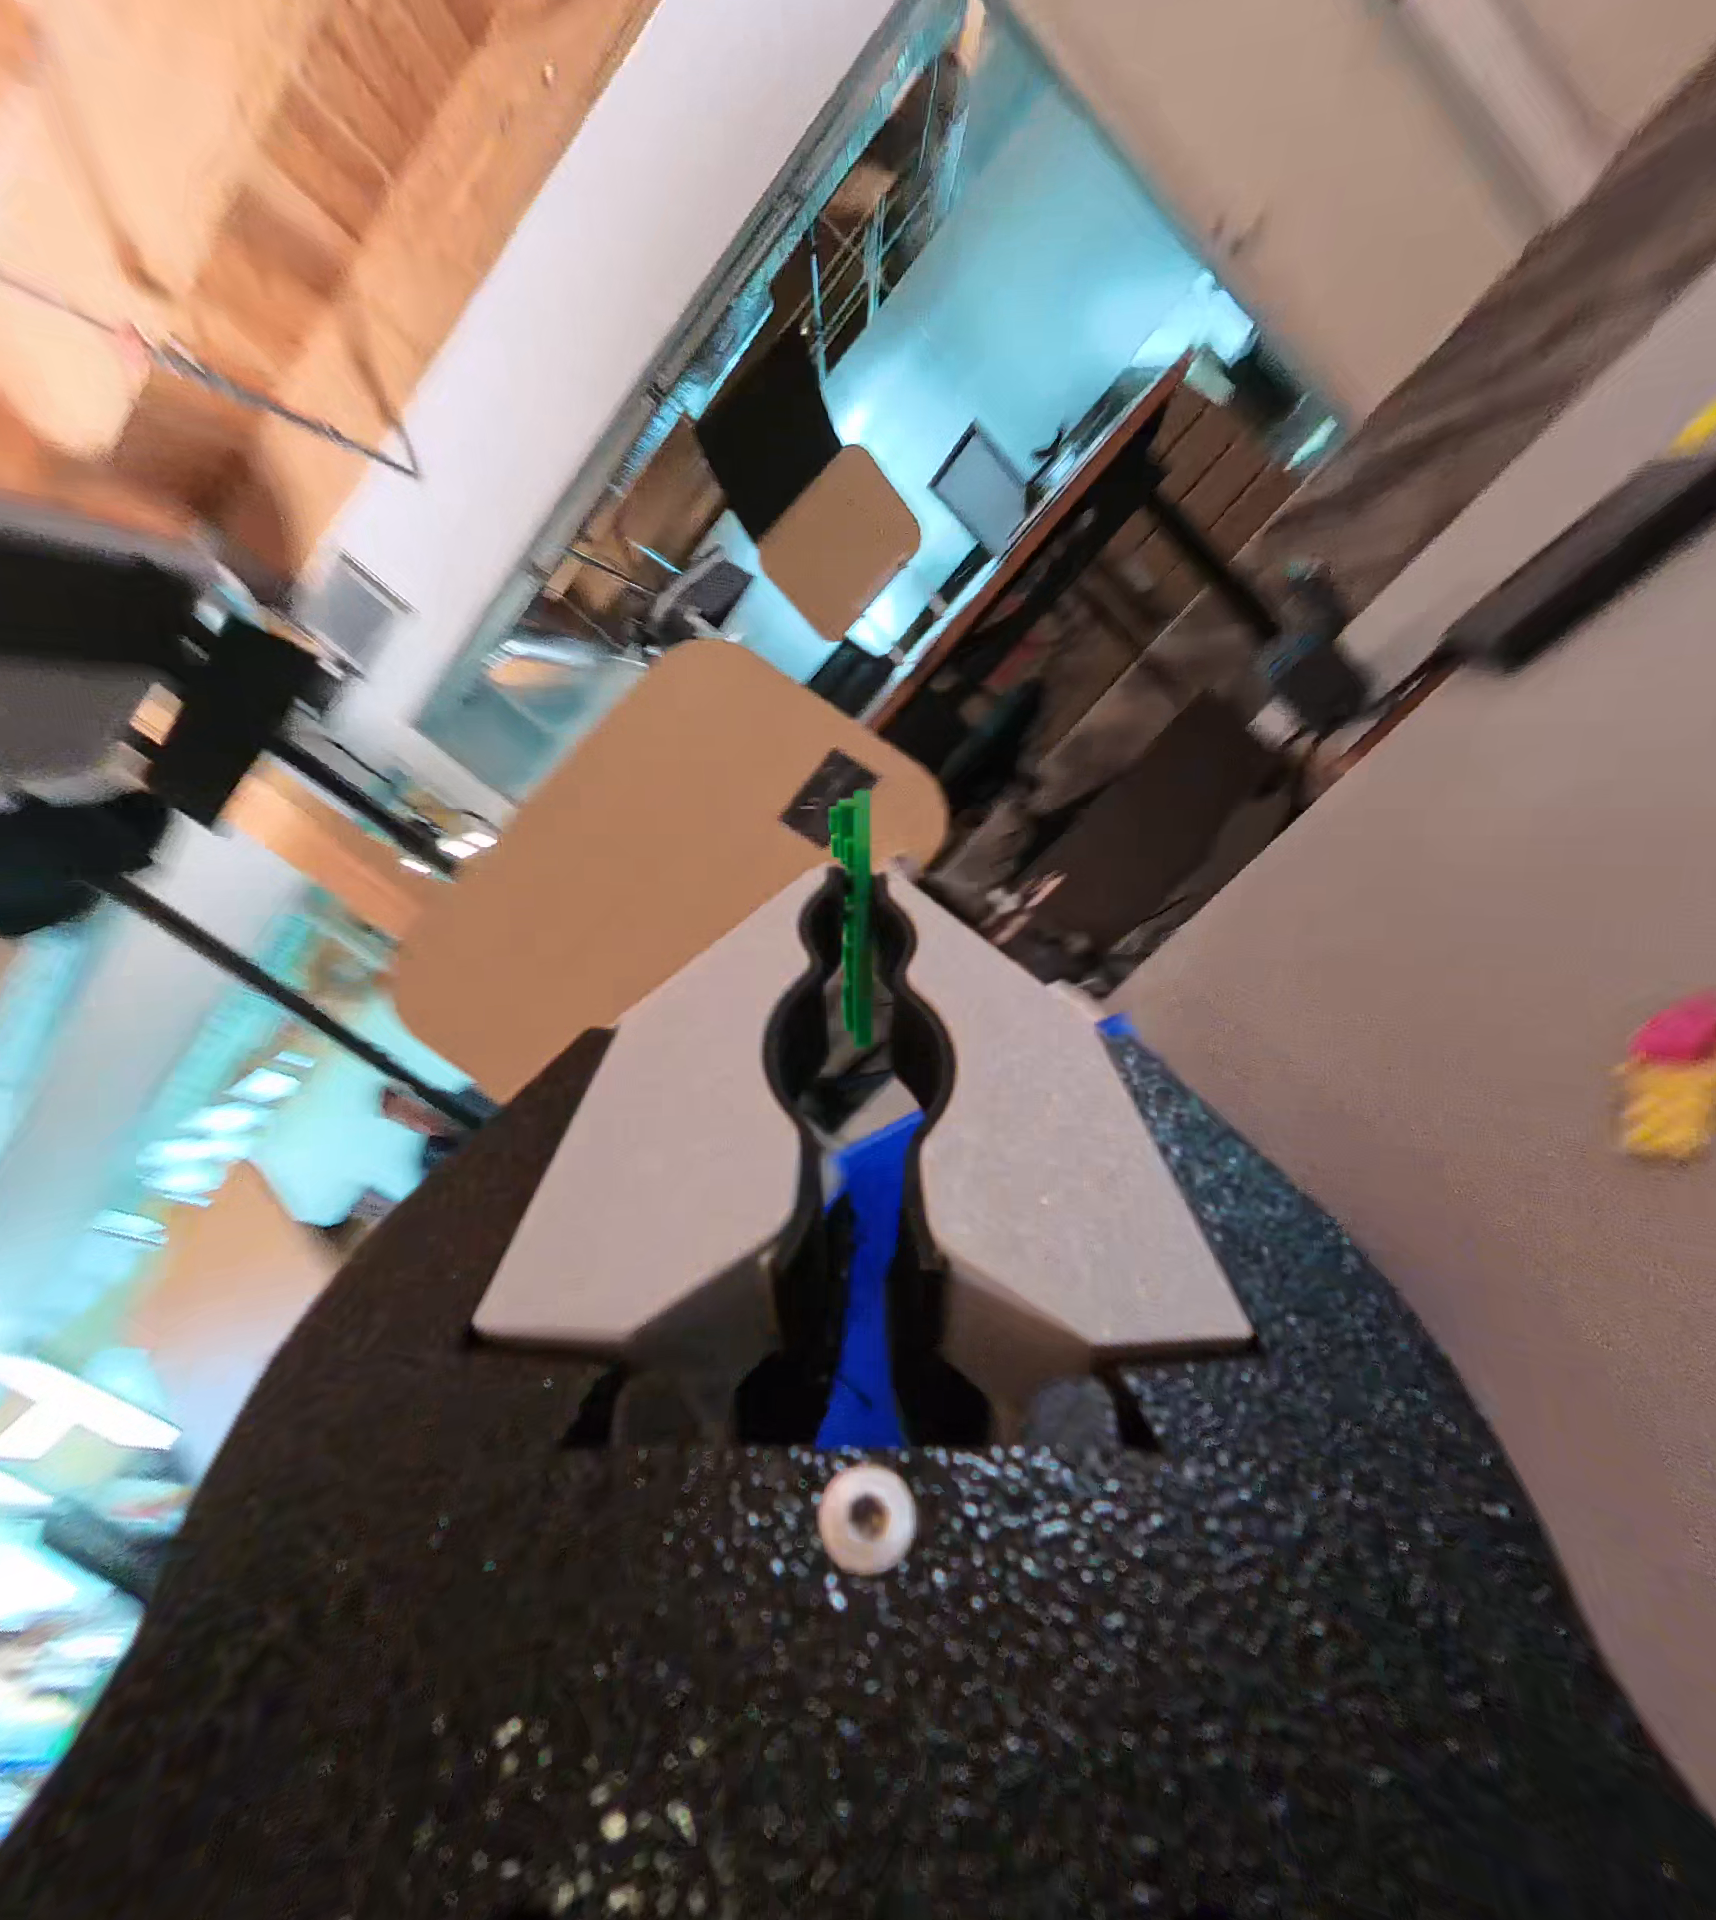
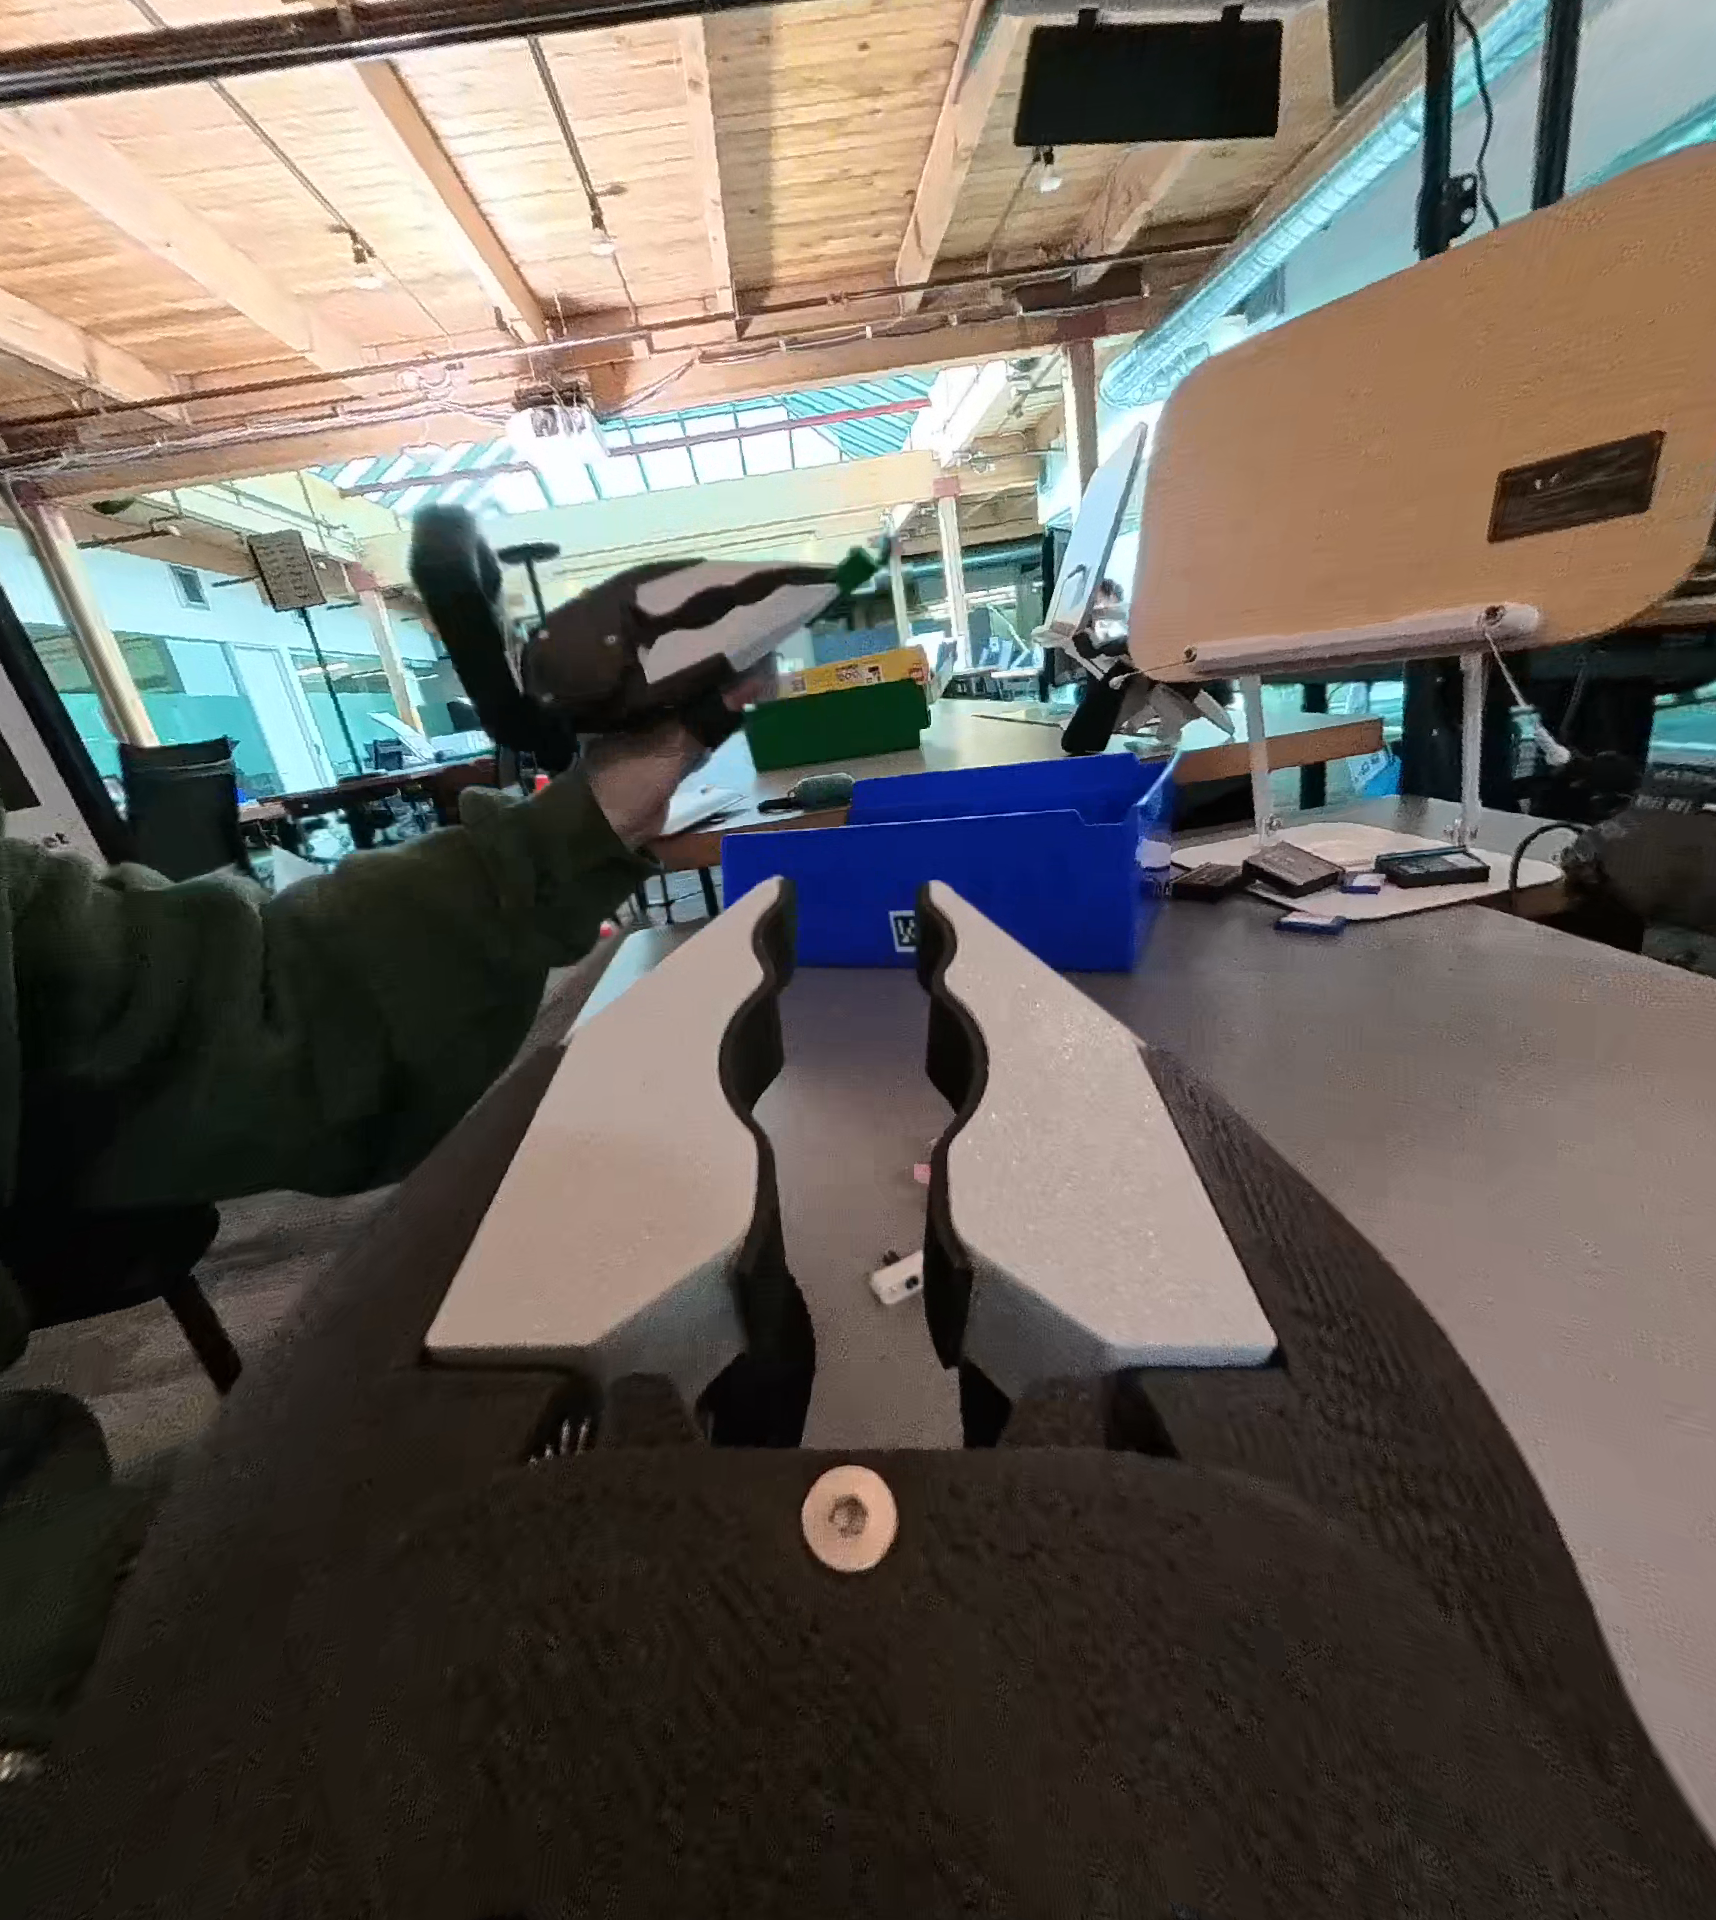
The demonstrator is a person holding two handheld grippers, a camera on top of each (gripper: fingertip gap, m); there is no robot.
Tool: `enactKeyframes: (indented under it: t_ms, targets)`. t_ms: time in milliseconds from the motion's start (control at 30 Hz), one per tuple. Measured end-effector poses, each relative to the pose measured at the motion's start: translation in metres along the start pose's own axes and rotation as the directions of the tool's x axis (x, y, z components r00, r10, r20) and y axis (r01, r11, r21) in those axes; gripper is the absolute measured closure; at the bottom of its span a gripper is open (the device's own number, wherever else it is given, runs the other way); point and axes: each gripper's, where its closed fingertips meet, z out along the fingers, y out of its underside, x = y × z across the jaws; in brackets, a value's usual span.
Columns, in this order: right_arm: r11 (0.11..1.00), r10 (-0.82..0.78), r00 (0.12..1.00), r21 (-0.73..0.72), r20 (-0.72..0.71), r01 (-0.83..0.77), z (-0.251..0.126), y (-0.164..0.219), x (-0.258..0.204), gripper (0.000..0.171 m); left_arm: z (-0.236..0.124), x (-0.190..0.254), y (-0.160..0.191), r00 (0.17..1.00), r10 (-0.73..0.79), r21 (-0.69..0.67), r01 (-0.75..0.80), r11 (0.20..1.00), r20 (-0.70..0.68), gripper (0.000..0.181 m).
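Left wrist view motion-blurred throughout. Yellow-and-pink item [image 1: 1690, 1081] on bench [image 1: 1456, 1143] smeared, kind indeterminable. Green piece [image 1: 856, 914] partly hidden between left claw [image 1: 859, 883] fingers. Small white object [image 2: 895, 1284] on bench half concealed behind right claw [image 2: 854, 914] finger; too small to identify.

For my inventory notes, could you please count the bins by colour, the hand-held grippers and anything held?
Blue bin: 1
Green bin: 1
Hand-held grippers: 2 (left hand-held gripper, right hand-held gripper)
Green piece, in the left: 1
Total: 5
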Motion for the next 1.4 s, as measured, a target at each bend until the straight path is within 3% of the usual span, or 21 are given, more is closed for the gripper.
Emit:
enactKeyframes:
  t_ms: [67, 233, 333, 433, 567, 633, 833, 933, 1000, 1067, 1100, 1167, 1200, 1233, 1267, 1333, 1400]
  targets:
    - [1.0, 0.031, 0.999, 0.0, 0.014, -0.031, 0.001, 0.003, 0.0, 0.151, -0.007, 0.002, -0.005, 0.986, 0.164, 0.01, -0.164, 0.986, 0.008, 0.18]
    - [0.998, 0.032, 0.999, -0.047, 0.032, -0.03, 0.005, 0.013, -0.004, 0.15, -0.016, 0.016, -0.019, 0.957, 0.288, 0.045, -0.287, 0.957, -0.02, 0.179]
    - [0.994, 0.016, 0.997, -0.113, 0.076, -0.007, 0.008, 0.02, -0.013, 0.149, -0.021, 0.051, -0.038, 0.916, 0.381, 0.132, -0.365, 0.922, -0.125, 0.179]
    - [0.975, 0.057, 0.982, -0.222, 0.18, -0.016, 0.012, 0.033, -0.033, 0.144, -0.033, 0.117, -0.063, 0.777, 0.572, 0.283, -0.505, 0.815, -0.261, 0.18]
    - [0.957, -0.045, 0.971, -0.268, 0.236, 0.109, 0.016, 0.044, -0.05, 0.143, -0.053, 0.187, -0.083, 0.529, 0.814, 0.45, -0.682, 0.577, -0.242, 0.18]
    - [0.937, -0.111, 0.965, -0.299, 0.239, 0.182, 0.017, 0.05, -0.053, 0.142, -0.06, 0.209, -0.088, 0.467, 0.854, 0.498, -0.698, 0.515, -0.228, 0.18]
    - [0.863, -0.212, 0.94, -0.4, 0.269, 0.309, 0.019, 0.075, -0.057, 0.138, -0.075, 0.253, -0.092, 0.4, 0.88, 0.596, -0.652, 0.469, -0.255, 0.181]
    - [0.82, -0.227, 0.925, -0.452, 0.306, 0.351, 0.017, 0.088, -0.061, 0.143, -0.079, 0.263, -0.097, 0.404, 0.877, 0.618, -0.628, 0.472, -0.26, 0.179]
    - [0.796, -0.247, 0.919, -0.477, 0.307, 0.373, 0.015, 0.093, -0.059, 0.155, -0.08, 0.265, -0.1, 0.428, 0.857, 0.618, -0.601, 0.507, -0.287, 0.179]
    - [0.783, -0.294, 0.91, -0.472, 0.293, 0.405, 0.014, 0.092, -0.054, 0.156, -0.077, 0.266, -0.1, 0.488, 0.794, 0.585, -0.544, 0.601, -0.362, 0.179]
    - [0.774, -0.331, 0.904, -0.47, 0.271, 0.425, 0.015, 0.09, -0.048, 0.156, -0.074, 0.266, -0.098, 0.538, 0.714, 0.535, -0.479, 0.696, -0.448, 0.178]
    - [0.732, -0.445, 0.867, -0.467, 0.223, 0.496, 0.014, 0.087, -0.035, 0.156, -0.066, 0.266, -0.092, 0.624, 0.404, 0.325, -0.244, 0.914, -0.668, 0.166]
    - [0.703, -0.51, 0.836, -0.462, 0.202, 0.54, 0.013, 0.084, -0.029, 0.156, -0.065, 0.266, -0.094, 0.625, 0.198, 0.204, -0.063, 0.977, -0.755, 0.159]
    - [0.674, -0.569, 0.801, -0.451, 0.187, 0.585, 0.013, 0.081, -0.026, 0.156, -0.061, 0.262, -0.101, 0.604, -0.026, 0.083, 0.151, 0.985, -0.797, 0.151]
    - [0.647, -0.619, 0.765, -0.435, 0.18, 0.626, 0.013, 0.077, -0.026, 0.156, -0.06, 0.257, -0.109, 0.518, -0.225, -0.03, 0.357, 0.934, -0.825, 0.143]
    - [0.599, -0.693, 0.7, -0.405, 0.171, 0.691, 0.014, 0.071, -0.028, 0.156, -0.052, 0.244, -0.117, 0.263, -0.529, -0.257, 0.65, 0.715, -0.807, 0.136]
    - [0.548, -0.743, 0.646, -0.394, 0.177, 0.738, 0.015, 0.071, -0.029, 0.156, -0.047, 0.243, -0.115, -0.036, -0.671, -0.48, 0.728, 0.49, -0.741, 0.136]
